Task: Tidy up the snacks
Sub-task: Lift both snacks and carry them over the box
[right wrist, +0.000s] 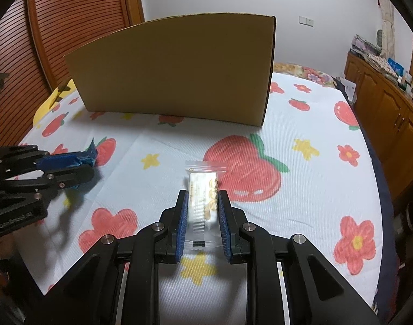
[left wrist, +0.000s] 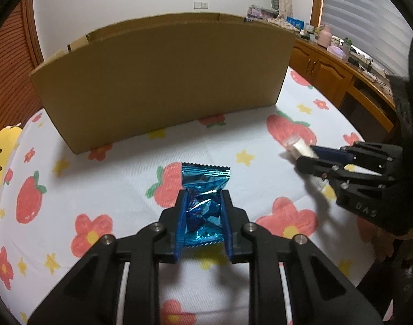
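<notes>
My left claw (left wrist: 203, 197) grips a blue foil packet (left wrist: 205, 182), my right claw (right wrist: 201, 197) a white snack packet (right wrist: 203, 189), near the cardboard box (left wrist: 163, 81).

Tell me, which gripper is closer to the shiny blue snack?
Left. The left gripper is shut on the blue snack; the right gripper is off to its side, holding a white snack.

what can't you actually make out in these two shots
- Inside of the tall brown cardboard box: both views, its near wall hides it.
- Print on the crinkled blue foil snack packet in the left tool: left wrist view, creases and glare.
- Text on the clear-wrapped white snack bar in the right tool: right wrist view, too small.
- Items on the wooden sideboard: left wrist view, tiny and blurred.
</notes>
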Demonstrator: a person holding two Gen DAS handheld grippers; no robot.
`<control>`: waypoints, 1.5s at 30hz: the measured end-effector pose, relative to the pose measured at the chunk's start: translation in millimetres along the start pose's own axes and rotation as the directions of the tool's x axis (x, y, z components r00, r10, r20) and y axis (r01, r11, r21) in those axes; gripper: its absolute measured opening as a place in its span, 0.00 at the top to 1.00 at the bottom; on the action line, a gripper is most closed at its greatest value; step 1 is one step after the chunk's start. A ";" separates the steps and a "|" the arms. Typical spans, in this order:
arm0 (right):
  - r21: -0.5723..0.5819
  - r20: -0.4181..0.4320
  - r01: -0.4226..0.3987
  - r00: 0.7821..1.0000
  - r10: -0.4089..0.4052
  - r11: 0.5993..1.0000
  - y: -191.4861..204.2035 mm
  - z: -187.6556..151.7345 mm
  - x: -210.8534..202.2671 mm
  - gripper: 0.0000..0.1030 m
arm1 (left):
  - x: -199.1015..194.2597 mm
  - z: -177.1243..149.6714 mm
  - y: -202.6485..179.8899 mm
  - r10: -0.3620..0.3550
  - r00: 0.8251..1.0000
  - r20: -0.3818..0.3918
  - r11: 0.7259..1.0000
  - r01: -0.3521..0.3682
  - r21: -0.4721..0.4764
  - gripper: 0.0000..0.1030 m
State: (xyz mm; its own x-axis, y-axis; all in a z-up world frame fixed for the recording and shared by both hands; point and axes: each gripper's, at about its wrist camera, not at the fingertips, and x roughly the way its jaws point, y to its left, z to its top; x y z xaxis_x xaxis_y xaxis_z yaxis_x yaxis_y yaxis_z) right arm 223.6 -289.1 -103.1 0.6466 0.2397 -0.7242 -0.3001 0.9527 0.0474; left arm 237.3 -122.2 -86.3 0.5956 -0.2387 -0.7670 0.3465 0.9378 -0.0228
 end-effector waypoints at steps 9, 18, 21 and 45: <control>0.000 0.000 -0.001 1.000 0.001 1.000 -0.6 0.1 -0.1 0.81 | -17.7 7.9 3.3 -0.013 0.998 0.067 1.000 0.014 -0.016 0.80; 0.003 0.012 0.005 1.000 -0.005 1.000 0.3 -1.4 -1.5 0.81 | -31.6 19.5 9.1 -0.013 0.992 0.122 1.000 0.015 -0.015 0.80; 0.005 0.031 0.012 0.999 -0.012 1.000 0.9 -1.2 -5.9 0.81 | -37.8 28.2 12.7 0.000 0.989 0.150 1.000 0.001 -0.006 0.80; -0.080 0.257 -0.011 0.966 0.031 0.997 6.2 140.4 -92.1 0.81 | -97.0 148.7 73.2 -0.021 0.927 0.373 1.000 0.014 0.020 0.80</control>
State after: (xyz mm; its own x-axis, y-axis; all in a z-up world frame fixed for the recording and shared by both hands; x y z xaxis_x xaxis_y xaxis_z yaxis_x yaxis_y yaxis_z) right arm 260.7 -279.1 60.5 0.7955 0.3093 -0.5210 -0.3626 0.9319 -0.0003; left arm 312.7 -67.9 81.8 0.8158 -0.3348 -0.4716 0.3695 0.9290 -0.0205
